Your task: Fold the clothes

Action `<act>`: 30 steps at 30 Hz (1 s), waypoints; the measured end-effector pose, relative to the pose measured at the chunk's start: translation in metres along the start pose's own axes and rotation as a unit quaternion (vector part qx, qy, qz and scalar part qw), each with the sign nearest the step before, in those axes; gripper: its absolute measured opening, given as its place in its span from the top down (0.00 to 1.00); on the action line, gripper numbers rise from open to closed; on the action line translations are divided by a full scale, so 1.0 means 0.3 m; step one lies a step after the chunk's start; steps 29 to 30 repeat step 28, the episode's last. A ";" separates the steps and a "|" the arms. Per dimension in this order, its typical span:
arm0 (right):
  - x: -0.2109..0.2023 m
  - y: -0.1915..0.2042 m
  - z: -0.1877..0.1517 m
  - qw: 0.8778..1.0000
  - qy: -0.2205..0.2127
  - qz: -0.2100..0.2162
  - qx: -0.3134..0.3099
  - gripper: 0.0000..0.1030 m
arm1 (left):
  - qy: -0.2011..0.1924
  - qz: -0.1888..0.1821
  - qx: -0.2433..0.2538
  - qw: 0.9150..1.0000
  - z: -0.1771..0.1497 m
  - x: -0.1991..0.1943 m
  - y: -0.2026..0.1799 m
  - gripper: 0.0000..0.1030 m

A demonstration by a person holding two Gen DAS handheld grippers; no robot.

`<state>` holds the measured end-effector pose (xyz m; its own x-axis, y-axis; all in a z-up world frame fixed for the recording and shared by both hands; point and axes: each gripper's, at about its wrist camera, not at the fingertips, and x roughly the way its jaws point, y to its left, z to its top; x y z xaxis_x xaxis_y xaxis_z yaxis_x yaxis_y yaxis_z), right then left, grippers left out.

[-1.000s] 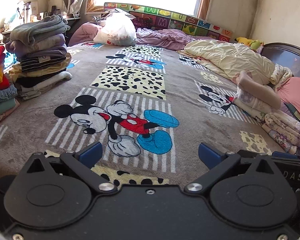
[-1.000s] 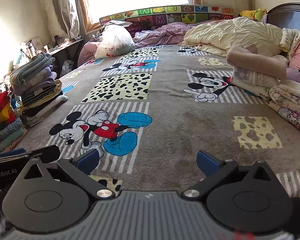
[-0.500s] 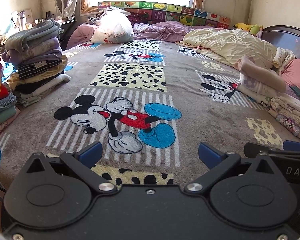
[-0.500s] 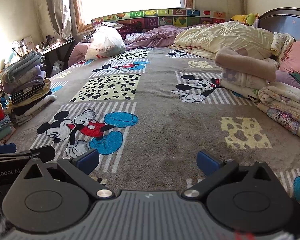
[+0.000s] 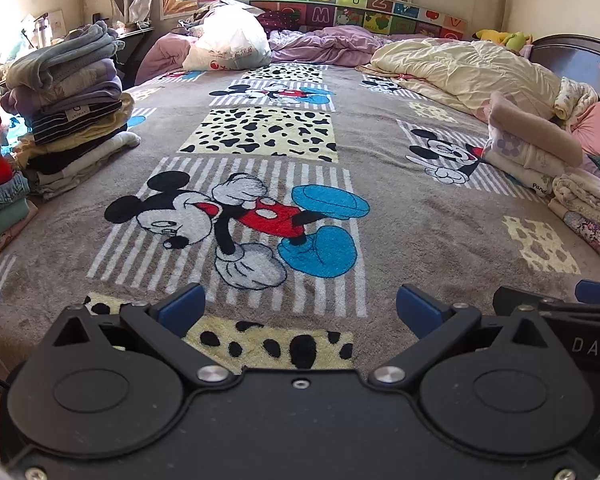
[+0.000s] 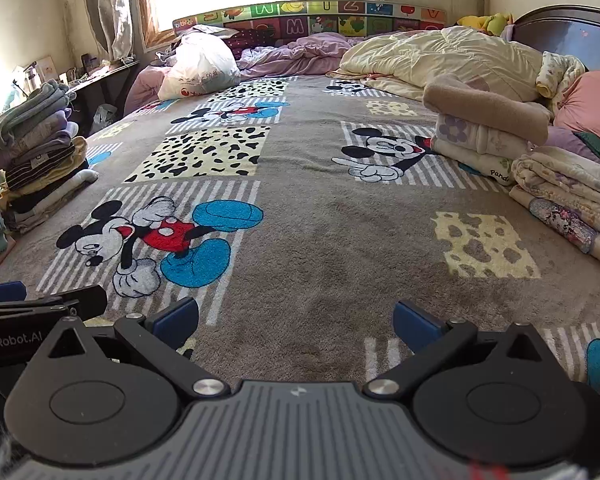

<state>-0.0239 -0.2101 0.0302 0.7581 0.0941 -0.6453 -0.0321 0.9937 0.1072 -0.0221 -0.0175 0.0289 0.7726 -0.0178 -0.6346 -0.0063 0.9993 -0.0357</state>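
**Both grippers drawn back, nothing in hand**

Since a second ago both views have pulled back and levelled — the bed fills more of each picture, the stacks sit farther off, and nothing on the blanket has shifted. The left gripper (image 5: pixel 298 310) and right gripper (image 6: pixel 296 320) hover side by side over the near edge of the cartoon-mouse blanket (image 5: pixel 400 208), jaws spread wide, empty.

No loose garment lies on the bare middle of the blanket. The clothes are at the sides: a tall folded stack on the left (image 5: pixel 70 108), folded piles on the right (image 6: pixel 540 168), plus a white plastic bag (image 5: pixel 230 46) and rumpled bedding near the window.

Risks, as I judge them: reaching into the tall left stack could topple it, since it leans and is piled unevenly; a pinch at a pile could drag several layers at once — or catch the blanket's plush instead.

Readable writing: "DAS" on the right gripper's body in the left view, "enRobot.AI" on the left gripper's in the right view, "Pand" on one right-hand garment, and alphabet letters on the foam panel (image 6: pixel 308 14) under the window.
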 end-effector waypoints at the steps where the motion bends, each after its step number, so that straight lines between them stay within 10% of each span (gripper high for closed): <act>1: 0.004 0.003 -0.002 1.000 0.001 -0.001 -0.001 0.00 | 0.002 0.000 -0.001 1.000 -0.002 0.003 0.002 0.00; 30: 0.053 0.041 -0.016 1.000 0.016 -0.009 -0.024 0.00 | 0.001 -0.025 -0.028 0.999 -0.027 0.028 0.060 0.00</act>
